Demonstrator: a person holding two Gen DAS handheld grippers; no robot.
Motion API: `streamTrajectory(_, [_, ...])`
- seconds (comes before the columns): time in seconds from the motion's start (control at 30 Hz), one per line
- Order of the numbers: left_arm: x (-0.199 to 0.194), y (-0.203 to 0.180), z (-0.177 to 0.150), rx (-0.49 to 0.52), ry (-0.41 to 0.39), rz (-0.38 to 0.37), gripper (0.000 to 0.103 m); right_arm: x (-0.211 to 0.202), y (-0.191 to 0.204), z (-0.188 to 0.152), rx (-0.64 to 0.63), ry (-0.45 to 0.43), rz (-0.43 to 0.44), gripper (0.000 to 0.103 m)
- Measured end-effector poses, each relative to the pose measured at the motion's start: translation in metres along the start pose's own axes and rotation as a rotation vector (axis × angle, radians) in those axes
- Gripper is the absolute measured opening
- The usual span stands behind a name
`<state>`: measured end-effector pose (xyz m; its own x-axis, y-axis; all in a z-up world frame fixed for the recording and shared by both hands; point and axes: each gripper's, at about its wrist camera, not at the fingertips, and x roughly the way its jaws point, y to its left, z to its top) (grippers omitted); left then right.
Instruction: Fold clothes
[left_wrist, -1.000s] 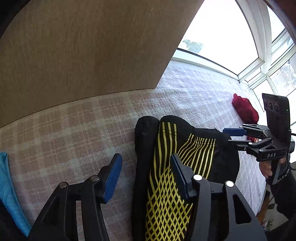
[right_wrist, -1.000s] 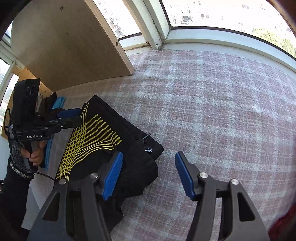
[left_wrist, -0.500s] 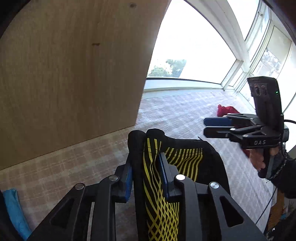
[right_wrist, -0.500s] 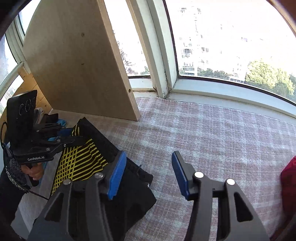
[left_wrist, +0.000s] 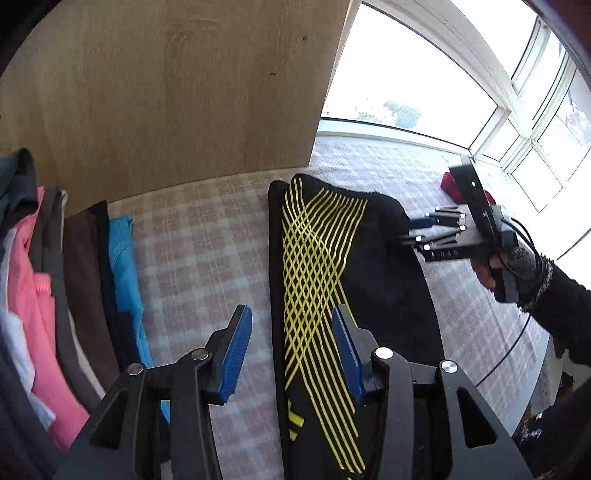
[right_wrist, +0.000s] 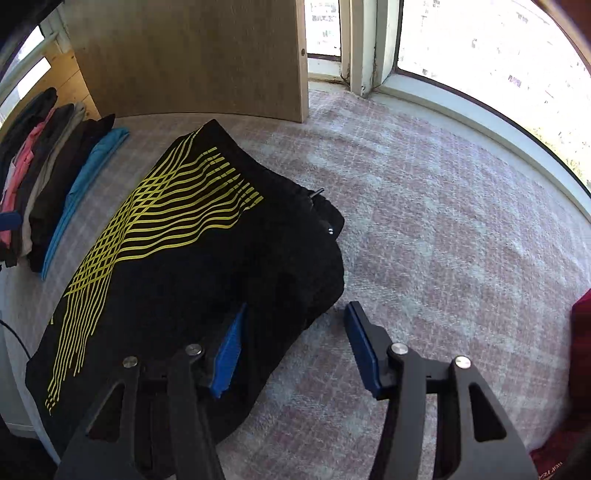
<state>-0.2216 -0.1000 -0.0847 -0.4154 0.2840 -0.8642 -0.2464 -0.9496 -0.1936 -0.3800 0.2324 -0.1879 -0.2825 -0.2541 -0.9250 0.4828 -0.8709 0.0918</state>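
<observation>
A folded black garment (left_wrist: 384, 280) with crossing yellow lines lies flat on the plaid bedspread (left_wrist: 203, 240). My left gripper (left_wrist: 291, 332) hovers above the garment's left edge. Its jaws are opening and the pads (left_wrist: 236, 343) touch nothing. In the right wrist view the same garment (right_wrist: 207, 266) fills the left half. My right gripper (right_wrist: 295, 332) stands open over its near right edge, one pad (right_wrist: 229, 347) above the cloth, the other above the bedspread (right_wrist: 443, 221). From the left wrist view the right gripper (left_wrist: 424, 229) sits at the garment's far right corner, in a person's hand.
A stack of folded clothes (left_wrist: 55, 277) (right_wrist: 44, 166) with a blue piece (left_wrist: 123, 266) beside it lies left of the garment. A wooden panel (left_wrist: 166, 92) (right_wrist: 192, 59) stands behind. A red garment (left_wrist: 454, 184) (right_wrist: 580, 350) lies to the right, near the windows.
Half a second ago my left gripper was closed on the garment's left edge; it has let go, pulled back and risen, bringing the clothes stack into view. The right gripper tipped downward.
</observation>
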Motion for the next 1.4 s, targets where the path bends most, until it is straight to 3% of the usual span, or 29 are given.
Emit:
streamTrajectory(0.07, [-0.021,-0.004,-0.048,-0.011,0.051,0.043,0.045,-0.016,0.005,-0.002,0.034,0.006,0.048,0.053])
streamTrajectory(0.13, [-0.031,0.002,-0.099,-0.08,0.123,0.027,0.046,-0.038,0.017,-0.011,0.05,-0.002,0.124,0.053])
streamTrajectory(0.23, [-0.029,0.004,-0.158,-0.143,0.208,0.012,0.046,-0.077,0.049,-0.048,0.02,-0.001,0.161,0.054])
streamTrajectory(0.37, [-0.019,0.011,-0.191,-0.187,0.227,-0.05,0.046,-0.111,0.086,-0.113,0.047,0.059,0.262,0.054])
streamTrajectory(0.47, [-0.008,0.016,-0.194,-0.204,0.227,-0.117,0.048,-0.122,0.112,-0.166,0.068,0.098,0.259,0.054])
streamTrajectory(0.5, [-0.007,0.016,-0.192,-0.198,0.215,-0.15,0.054,-0.122,0.119,-0.181,0.091,0.116,0.272,0.054])
streamTrajectory(0.67, [-0.01,0.007,-0.188,-0.143,0.232,-0.24,0.054,-0.115,0.15,-0.242,0.21,0.165,0.319,0.054])
streamTrajectory(0.87, [-0.014,-0.001,-0.191,-0.121,0.299,-0.302,0.053,-0.097,0.193,-0.264,0.282,0.202,0.26,0.054])
streamTrajectory(0.97, [-0.073,-0.008,-0.199,-0.104,0.232,-0.402,0.052,-0.118,0.207,-0.277,0.288,0.168,0.274,0.053])
streamTrajectory(1.0, [-0.089,-0.011,-0.201,-0.066,0.201,-0.389,0.055,-0.126,0.209,-0.28,0.287,0.142,0.262,0.048])
streamTrajectory(1.1, [-0.109,-0.015,-0.202,0.056,0.164,-0.222,0.057,-0.134,0.207,-0.283,0.315,0.096,0.213,0.041])
streamTrajectory(1.4, [-0.027,-0.005,-0.195,0.057,0.266,-0.227,0.057,-0.1,0.221,-0.264,0.303,0.07,0.139,0.043])
